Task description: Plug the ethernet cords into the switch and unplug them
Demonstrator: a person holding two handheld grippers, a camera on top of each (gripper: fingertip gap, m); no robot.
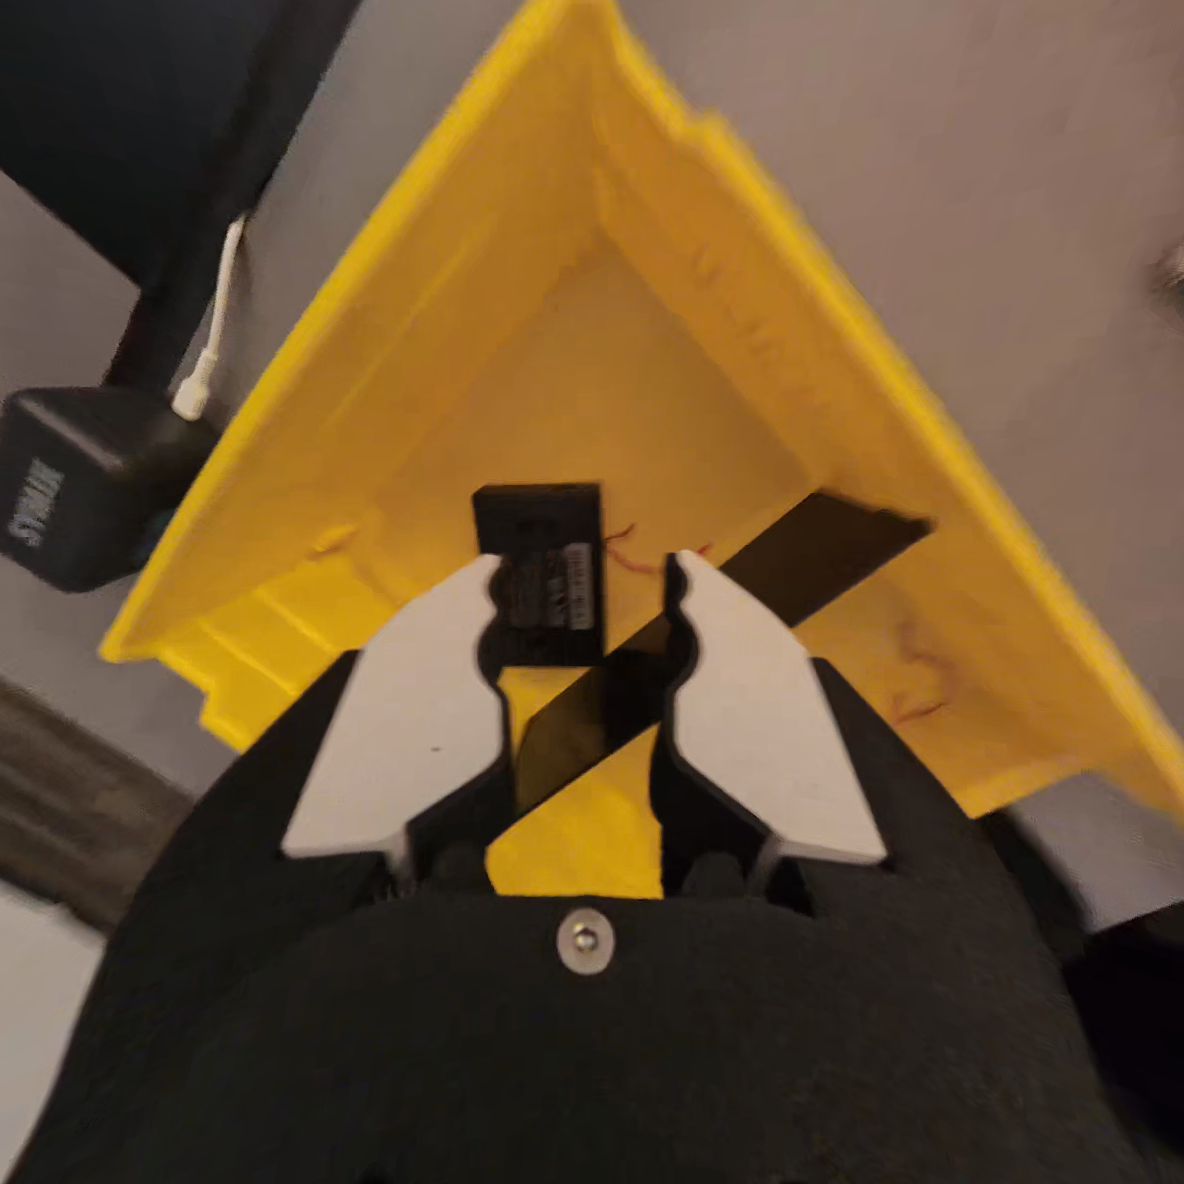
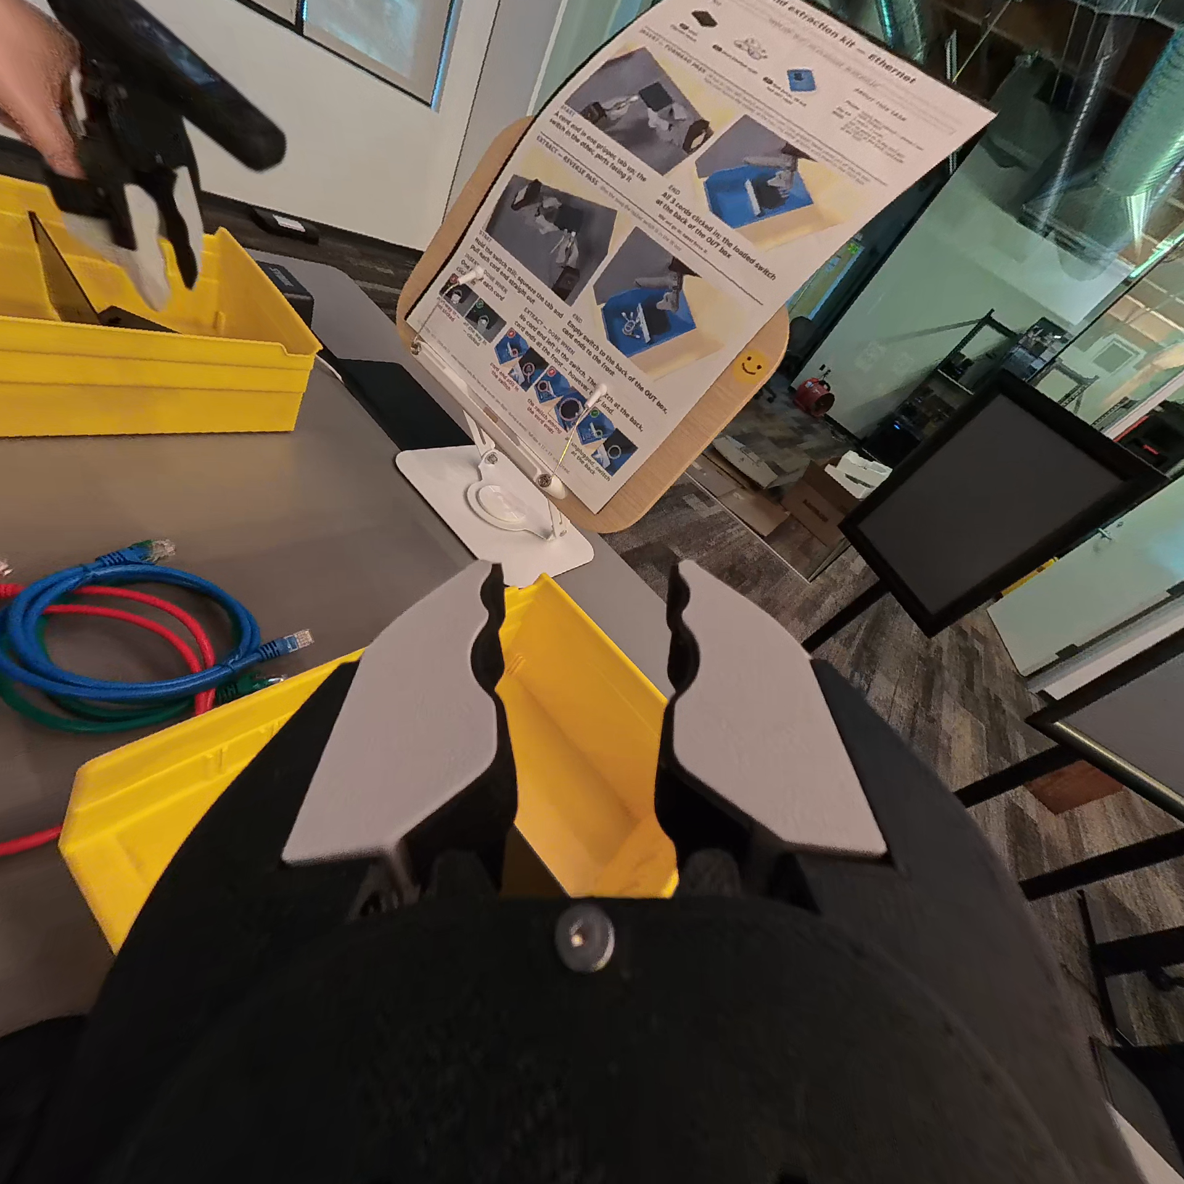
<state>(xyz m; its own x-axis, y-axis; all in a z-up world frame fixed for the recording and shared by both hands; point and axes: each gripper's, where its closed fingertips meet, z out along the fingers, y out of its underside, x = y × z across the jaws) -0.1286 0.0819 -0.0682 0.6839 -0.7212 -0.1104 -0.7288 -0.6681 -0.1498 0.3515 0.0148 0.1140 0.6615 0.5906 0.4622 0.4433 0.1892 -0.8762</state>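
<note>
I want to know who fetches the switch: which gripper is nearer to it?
Left. The left gripper hovers open right over the black switch in its yellow bin; the right gripper hangs above another yellow bin, apart.

Printed instruction sheet (image 2: 647,256), labelled switch (image 1: 544,570) and black adapter (image 1: 70,480) bear writing.

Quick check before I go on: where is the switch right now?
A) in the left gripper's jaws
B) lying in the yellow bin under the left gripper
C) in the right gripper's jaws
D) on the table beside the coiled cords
B: the black switch lies on the floor of the yellow bin, with the open left gripper above it, not gripping.
</note>
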